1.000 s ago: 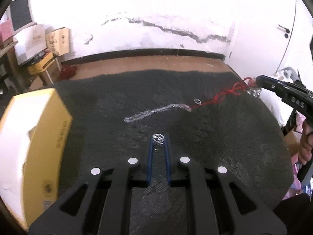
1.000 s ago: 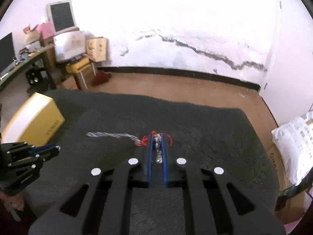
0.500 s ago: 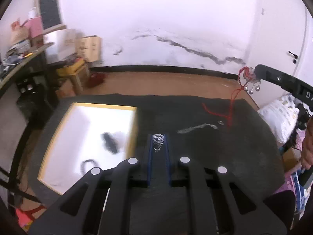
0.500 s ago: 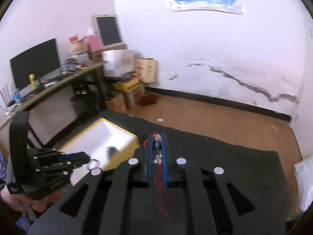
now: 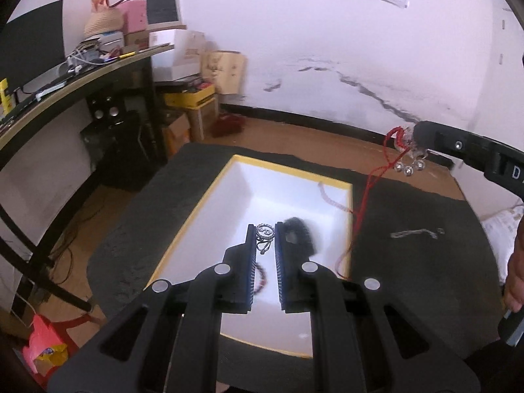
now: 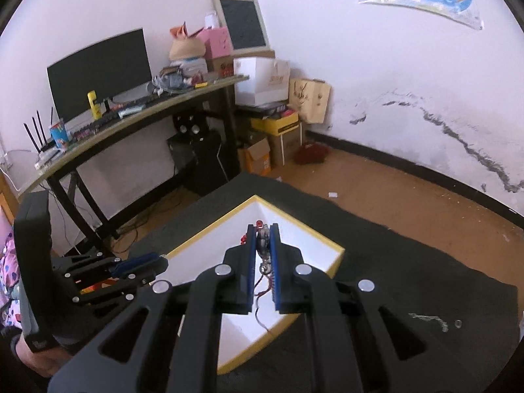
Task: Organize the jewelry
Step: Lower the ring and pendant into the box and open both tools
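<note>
Left wrist view shows your left tool [image 5: 264, 234] pinching a silver ring [image 5: 264, 231] over the box [image 5: 209, 196], beside a black item [image 5: 299, 234]. Only the right wrist view shows your right tool [image 6: 263, 237] clamping the red-corded necklace [image 6: 263, 245].

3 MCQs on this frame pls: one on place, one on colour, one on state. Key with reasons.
1. Where is the left tongs?
A. over the white yellow-rimmed box
B. over the floor
C. over the desk

2. What colour is the cord of the beaded necklace in the right tongs?
A. green
B. red
C. white

3. What state is the left tongs in?
A. wide open, empty
B. shut on a small silver ring charm
C. out of view

Key: 1 A, box interior lies under its tips. 2 B, red strand hangs down. 3 B, charm sits between the pads.
</note>
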A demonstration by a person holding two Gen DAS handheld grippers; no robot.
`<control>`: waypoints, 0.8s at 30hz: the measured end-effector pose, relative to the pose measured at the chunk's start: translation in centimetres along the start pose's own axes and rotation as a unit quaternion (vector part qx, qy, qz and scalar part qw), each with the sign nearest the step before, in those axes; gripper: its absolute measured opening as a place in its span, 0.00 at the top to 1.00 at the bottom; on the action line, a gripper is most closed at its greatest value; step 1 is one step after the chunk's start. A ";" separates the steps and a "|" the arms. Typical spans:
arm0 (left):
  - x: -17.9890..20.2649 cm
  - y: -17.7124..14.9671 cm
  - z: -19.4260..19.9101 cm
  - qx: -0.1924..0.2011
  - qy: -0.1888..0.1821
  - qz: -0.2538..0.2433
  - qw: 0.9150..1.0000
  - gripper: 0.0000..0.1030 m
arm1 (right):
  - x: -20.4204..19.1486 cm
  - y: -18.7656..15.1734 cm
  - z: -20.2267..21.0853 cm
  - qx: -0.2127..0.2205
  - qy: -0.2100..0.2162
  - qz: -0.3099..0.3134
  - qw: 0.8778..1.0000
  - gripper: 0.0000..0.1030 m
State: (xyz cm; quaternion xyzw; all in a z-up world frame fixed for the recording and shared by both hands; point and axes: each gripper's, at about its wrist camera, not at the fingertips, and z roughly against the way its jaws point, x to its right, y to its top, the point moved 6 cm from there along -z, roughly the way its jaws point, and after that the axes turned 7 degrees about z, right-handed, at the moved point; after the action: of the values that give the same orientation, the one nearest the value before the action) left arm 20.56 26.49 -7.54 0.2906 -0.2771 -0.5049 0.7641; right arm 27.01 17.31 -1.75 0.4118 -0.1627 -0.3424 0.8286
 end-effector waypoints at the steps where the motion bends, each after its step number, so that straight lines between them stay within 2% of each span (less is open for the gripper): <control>1: -0.3 -0.3 -0.9 0.000 0.006 0.000 1.000 0.90 | -0.1 -0.3 -1.0 -0.006 0.002 -0.002 1.000 0.91; 4: -1.0 -1.4 -3.3 -0.012 0.007 0.009 1.000 0.90 | -0.5 -1.9 -5.4 -0.035 0.003 -0.004 0.999 0.91; 10: -2.7 -4.5 -9.2 -0.058 0.002 0.051 0.997 0.90 | -0.3 -6.0 -12.6 -0.091 -0.003 -0.015 0.996 0.91; 16: -3.4 -6.5 -11.8 -0.087 0.014 0.048 0.995 0.90 | 0.2 -8.3 -15.4 -0.111 -0.004 -0.023 0.994 0.91; 24: -3.1 -7.0 -12.6 -0.094 0.012 0.048 0.994 0.90 | 0.2 -9.2 -16.6 -0.123 -0.010 -0.025 0.992 0.91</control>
State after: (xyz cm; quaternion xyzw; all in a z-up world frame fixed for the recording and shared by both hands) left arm 24.30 29.24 -21.53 0.2100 -0.2327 -0.4880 0.8146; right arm 32.32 22.68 -19.18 0.3076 -0.1172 -0.3844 0.8625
